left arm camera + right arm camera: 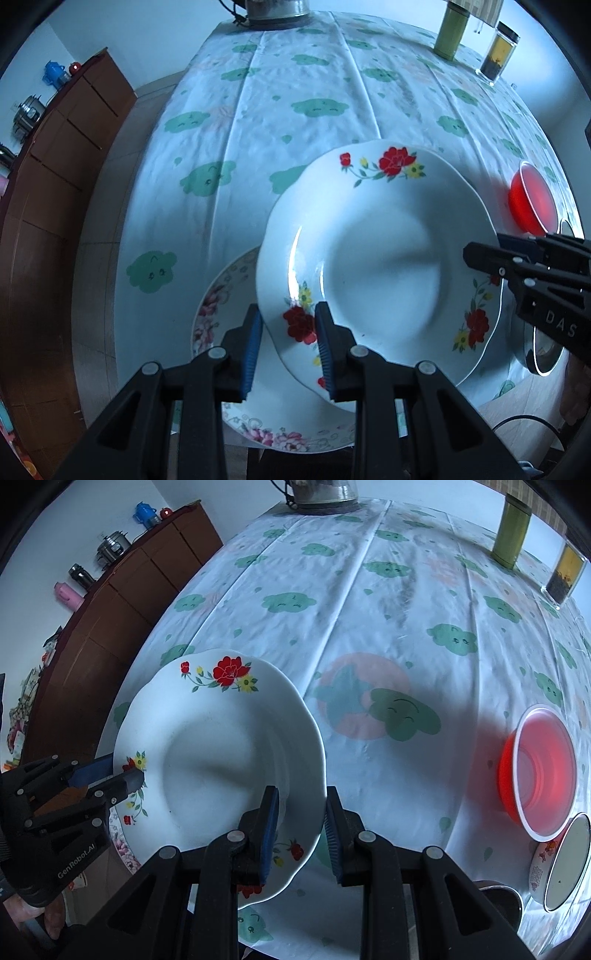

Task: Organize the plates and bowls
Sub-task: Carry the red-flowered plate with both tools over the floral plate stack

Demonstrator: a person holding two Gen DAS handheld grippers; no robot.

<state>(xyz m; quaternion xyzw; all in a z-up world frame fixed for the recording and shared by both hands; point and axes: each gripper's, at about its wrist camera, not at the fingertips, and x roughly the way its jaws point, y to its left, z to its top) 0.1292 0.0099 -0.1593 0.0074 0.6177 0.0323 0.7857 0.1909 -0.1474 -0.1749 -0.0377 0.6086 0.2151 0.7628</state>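
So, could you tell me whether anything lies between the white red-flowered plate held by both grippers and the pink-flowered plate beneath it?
Nothing visible does. The white red-flowered plate hangs directly above the pink-flowered plate, whose exposed rim is bare; the red plastic bowl sits off to the side.

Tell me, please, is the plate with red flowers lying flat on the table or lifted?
Lifted: the red-flower plate hangs tilted above the pink-flower plate, its rim held by the left gripper and right gripper.
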